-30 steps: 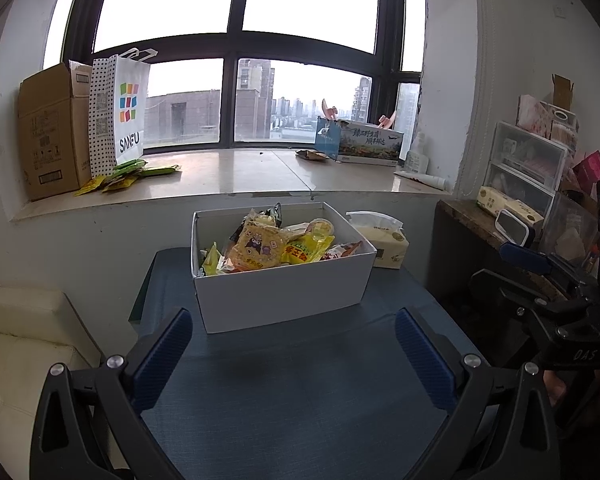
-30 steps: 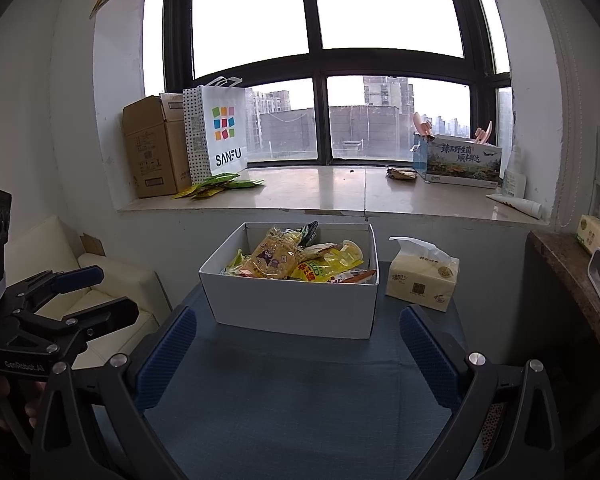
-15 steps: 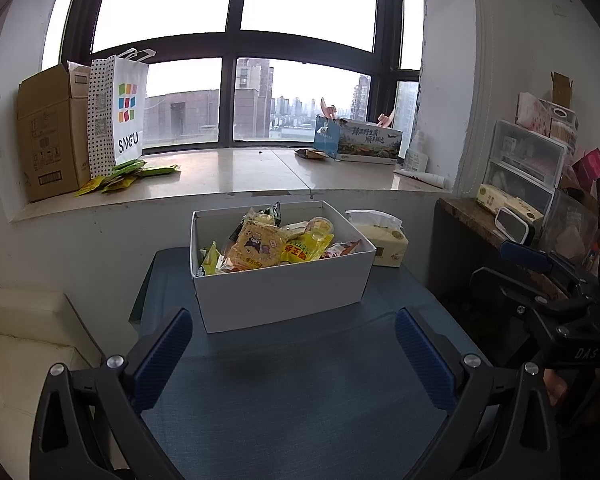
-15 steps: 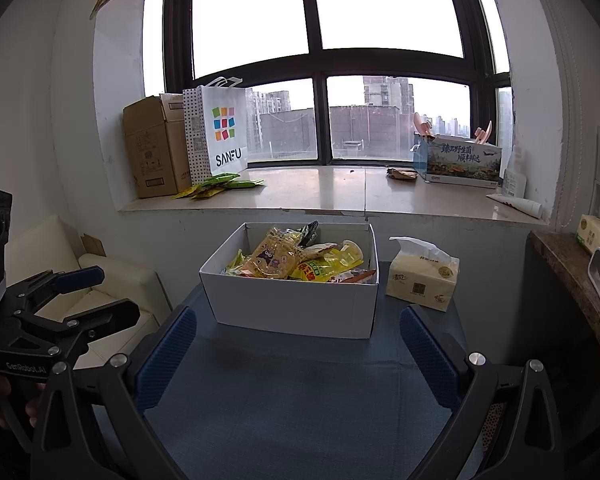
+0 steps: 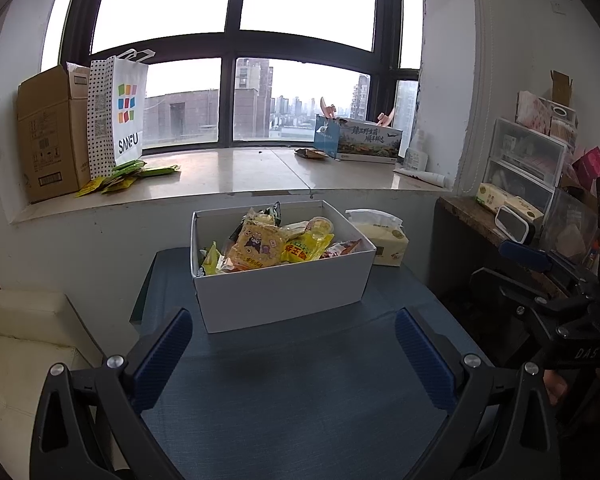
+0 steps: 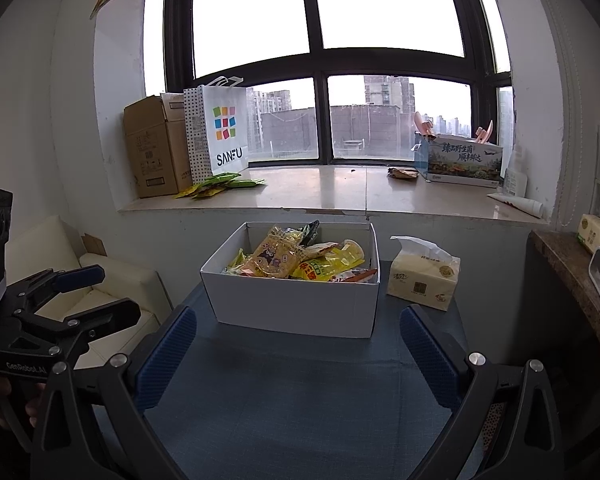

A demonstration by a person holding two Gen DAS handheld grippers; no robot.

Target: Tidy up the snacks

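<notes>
A white cardboard box (image 5: 284, 292) (image 6: 292, 304) stands at the far side of the dark blue table (image 5: 300, 392) (image 6: 300, 400). Several snack packets (image 5: 260, 246) (image 6: 278, 260), mostly yellow, fill it. My left gripper (image 5: 294, 344) hovers wide open over the near half of the table, short of the box, with nothing between its blue pads. The right gripper (image 6: 298, 344) is also open and empty, at about the same distance from the box. Each gripper shows at the edge of the other's view: the left gripper (image 6: 80, 292), the right gripper (image 5: 540, 276).
A tissue pack (image 6: 422, 280) (image 5: 384, 236) lies right of the box. The windowsill behind holds a brown carton (image 5: 50, 136), a white paper bag (image 5: 118, 116), green and yellow packets (image 5: 128, 176) and a printed box (image 5: 360, 140). A cream sofa (image 5: 24, 344) is left, cluttered shelves (image 5: 528, 164) right.
</notes>
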